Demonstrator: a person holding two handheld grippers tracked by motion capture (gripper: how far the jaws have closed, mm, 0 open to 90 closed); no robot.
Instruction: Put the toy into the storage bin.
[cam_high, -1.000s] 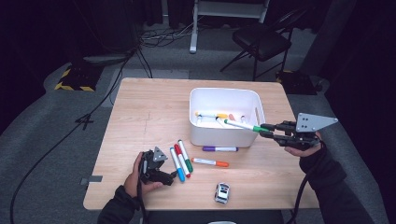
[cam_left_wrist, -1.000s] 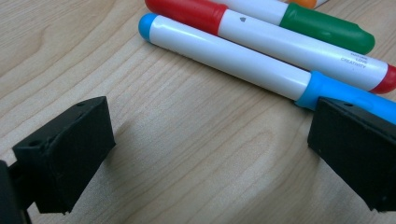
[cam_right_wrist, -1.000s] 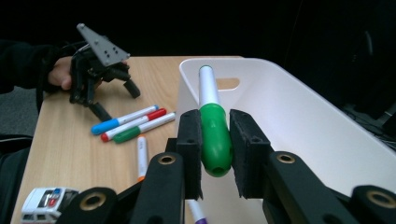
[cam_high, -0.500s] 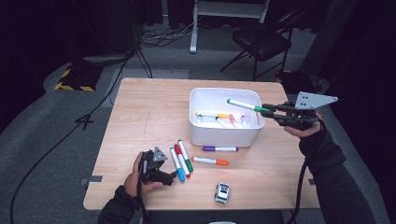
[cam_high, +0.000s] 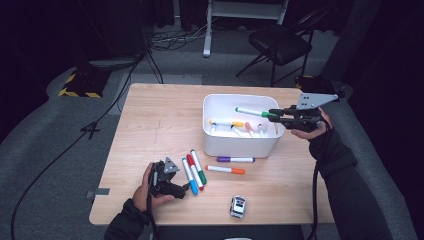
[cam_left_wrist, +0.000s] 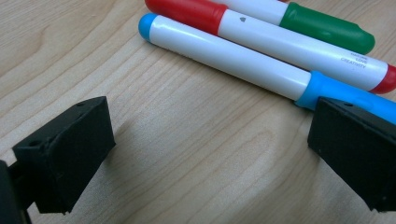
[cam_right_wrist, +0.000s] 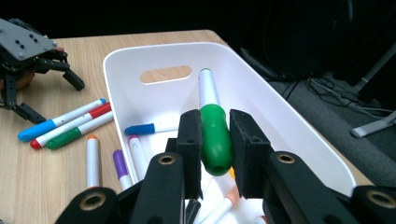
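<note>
My right gripper is shut on the green cap of a white marker, holding it level above the white bin. In the right gripper view the pads squeeze the green-capped marker over the bin's inside, where several markers lie. My left gripper rests on the table at the front left, open, nothing between its jaws. Its right jaw sits beside a blue marker, with a red marker and a green marker just past it.
A purple marker and an orange marker lie in front of the bin. A small toy car stands near the table's front edge. A black chair and floor cables are beyond the table.
My right gripper has carried the green-capped marker from the bin's front right corner toward the far side, so it now hangs over the bin. The left gripper has kept still.
</note>
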